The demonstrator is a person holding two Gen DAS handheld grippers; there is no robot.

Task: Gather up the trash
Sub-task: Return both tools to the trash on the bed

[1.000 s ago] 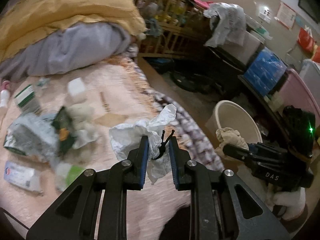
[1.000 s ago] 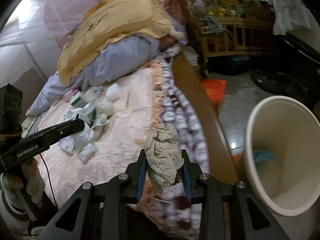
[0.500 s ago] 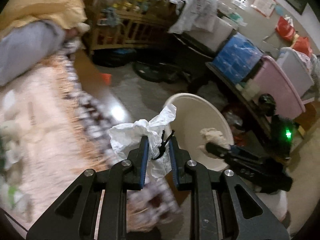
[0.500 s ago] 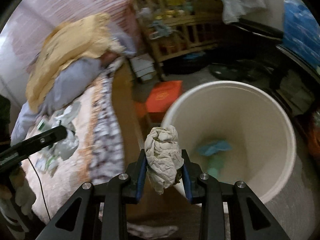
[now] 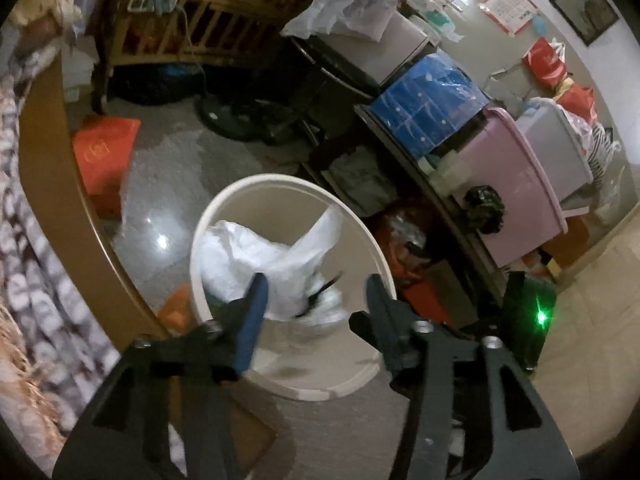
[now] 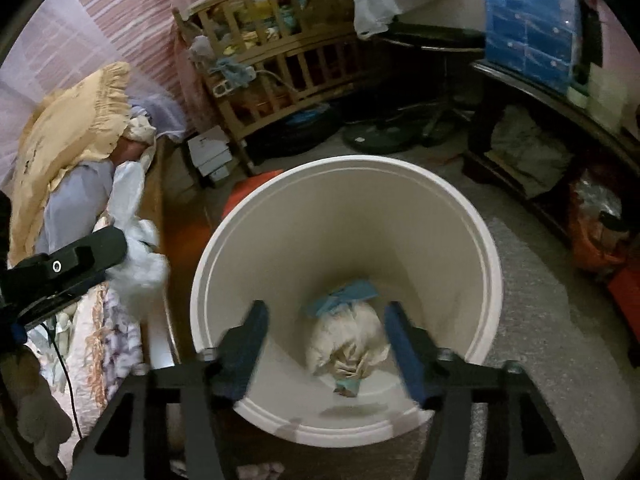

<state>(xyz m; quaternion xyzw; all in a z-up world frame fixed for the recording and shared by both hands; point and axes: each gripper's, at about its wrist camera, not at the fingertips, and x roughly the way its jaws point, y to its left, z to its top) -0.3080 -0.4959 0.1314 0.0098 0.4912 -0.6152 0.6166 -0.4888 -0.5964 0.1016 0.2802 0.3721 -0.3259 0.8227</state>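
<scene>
A white round bin [image 5: 380, 264] stands on the floor beside the bed; it also shows in the right wrist view [image 6: 492, 280]. My left gripper [image 5: 316, 304] is open over the bin, and the white crumpled plastic bag [image 5: 272, 264] hangs loose between its fingers, blurred, above the bin mouth. My right gripper [image 6: 324, 340] is open over the bin. The beige crumpled tissue wad [image 6: 348, 340] lies inside the bin, on a blue scrap [image 6: 344, 294]. The left gripper's body [image 6: 72, 264] and the white bag [image 6: 140, 264] show at the left in the right wrist view.
The bed with a patterned blanket [image 5: 24, 272] and its wooden edge [image 5: 60, 184] lies left of the bin. An orange box [image 5: 104, 152] sits on the floor. A wooden crib [image 6: 272, 64], a dark shelf with blue boxes [image 5: 428, 108] and a pink bin [image 5: 516, 184] stand behind.
Both grippers swung from over the bed to over the bin and opened. The tissue wad dropped into the bin. The white bag came free of the left fingers.
</scene>
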